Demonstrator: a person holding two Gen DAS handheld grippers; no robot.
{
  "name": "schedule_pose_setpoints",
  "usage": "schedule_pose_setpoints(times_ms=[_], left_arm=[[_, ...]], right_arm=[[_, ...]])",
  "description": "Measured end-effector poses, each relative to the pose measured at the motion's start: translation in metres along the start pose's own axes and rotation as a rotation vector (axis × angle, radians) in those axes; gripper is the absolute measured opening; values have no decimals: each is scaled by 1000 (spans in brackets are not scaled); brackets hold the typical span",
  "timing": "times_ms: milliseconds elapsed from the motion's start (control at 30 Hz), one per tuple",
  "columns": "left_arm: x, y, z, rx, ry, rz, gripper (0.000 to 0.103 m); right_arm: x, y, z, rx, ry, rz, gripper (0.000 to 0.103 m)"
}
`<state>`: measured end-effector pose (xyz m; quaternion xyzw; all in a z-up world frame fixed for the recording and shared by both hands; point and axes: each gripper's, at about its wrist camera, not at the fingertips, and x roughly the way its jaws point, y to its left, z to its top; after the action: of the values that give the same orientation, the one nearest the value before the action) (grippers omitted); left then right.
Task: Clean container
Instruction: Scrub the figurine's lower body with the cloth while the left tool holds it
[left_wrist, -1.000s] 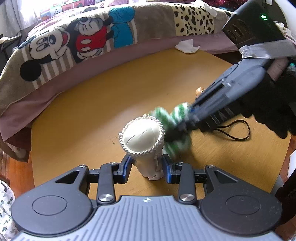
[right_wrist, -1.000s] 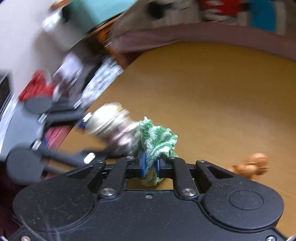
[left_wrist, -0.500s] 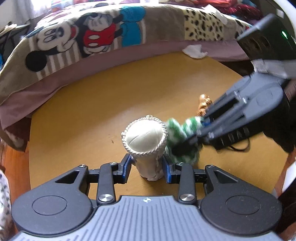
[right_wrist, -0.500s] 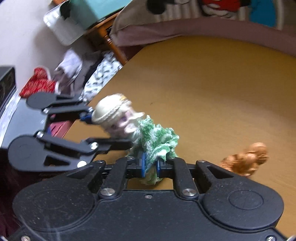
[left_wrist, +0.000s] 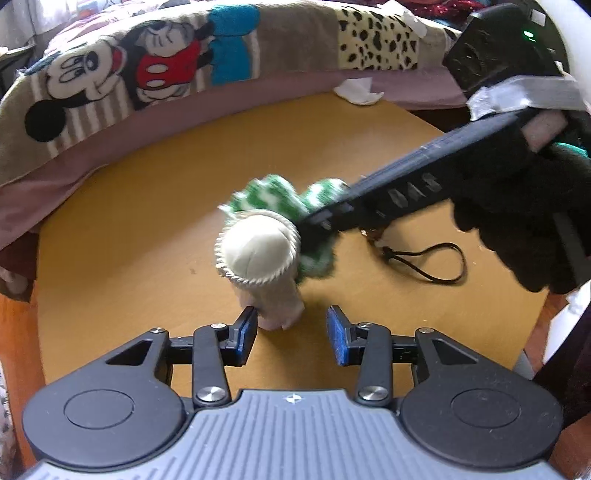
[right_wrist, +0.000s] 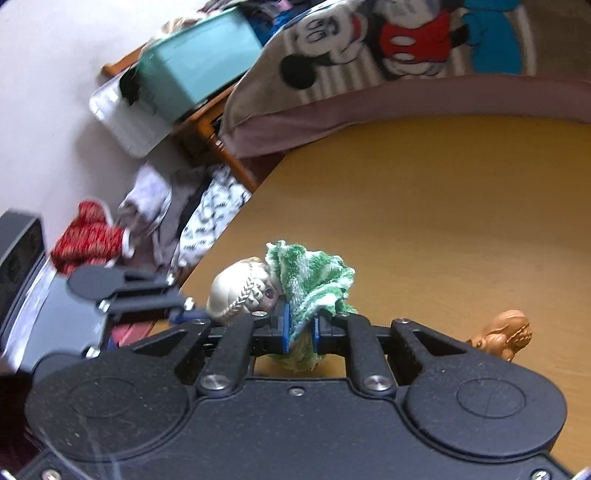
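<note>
A small cream-haired figurine (left_wrist: 258, 258) stands on the round wooden table (left_wrist: 129, 221). Its base sits between the fingers of my left gripper (left_wrist: 291, 332), close to the left pad and clear of the right one. The jaws are opening. My right gripper (right_wrist: 300, 330) is shut on a green-and-white cloth (right_wrist: 314, 277) and presses it against the figurine's head (right_wrist: 240, 291). In the left wrist view the cloth (left_wrist: 273, 195) bunches behind and to the right of the head, with the right gripper (left_wrist: 369, 210) reaching in from the right.
A brown toy figure (right_wrist: 502, 332) and a black cord loop (left_wrist: 432, 262) lie to the right on the table. A white tissue (left_wrist: 358, 90) lies at the far edge by the bed with a cartoon blanket (left_wrist: 147, 66). Beyond the table's left edge are clothes and a teal box (right_wrist: 199, 70).
My left gripper's jaws have spread apart and let go of the figurine. The cloth has moved from the figurine's right side up to its head.
</note>
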<state>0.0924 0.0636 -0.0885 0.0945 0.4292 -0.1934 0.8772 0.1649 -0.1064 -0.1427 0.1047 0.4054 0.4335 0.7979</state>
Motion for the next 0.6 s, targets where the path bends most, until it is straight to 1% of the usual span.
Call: schedule_pose_setpoints(times_ms=[67, 167, 300, 367, 433, 500, 600], left_arm=[[1, -2, 0, 13, 6, 4, 39], [-3, 0, 0, 37, -2, 32, 39], [-6, 4, 2, 60, -21, 67, 39], [-5, 6, 4, 69, -34, 78, 41], [-4, 8, 5, 61, -45, 72, 43], [-3, 11, 6, 41, -58, 46, 44], [-4, 12, 8, 35, -72, 37, 44]], right_arm=[[-1, -3, 2, 21, -4, 5, 12], [-7, -2, 6, -4, 12, 0, 12], [-20, -1, 9, -36, 28, 16, 12], [-23, 1, 11, -51, 31, 21, 12], [-25, 1, 12, -57, 33, 24, 12], [-24, 1, 11, -55, 41, 33, 12], [-18, 5, 7, -85, 78, 41, 12]])
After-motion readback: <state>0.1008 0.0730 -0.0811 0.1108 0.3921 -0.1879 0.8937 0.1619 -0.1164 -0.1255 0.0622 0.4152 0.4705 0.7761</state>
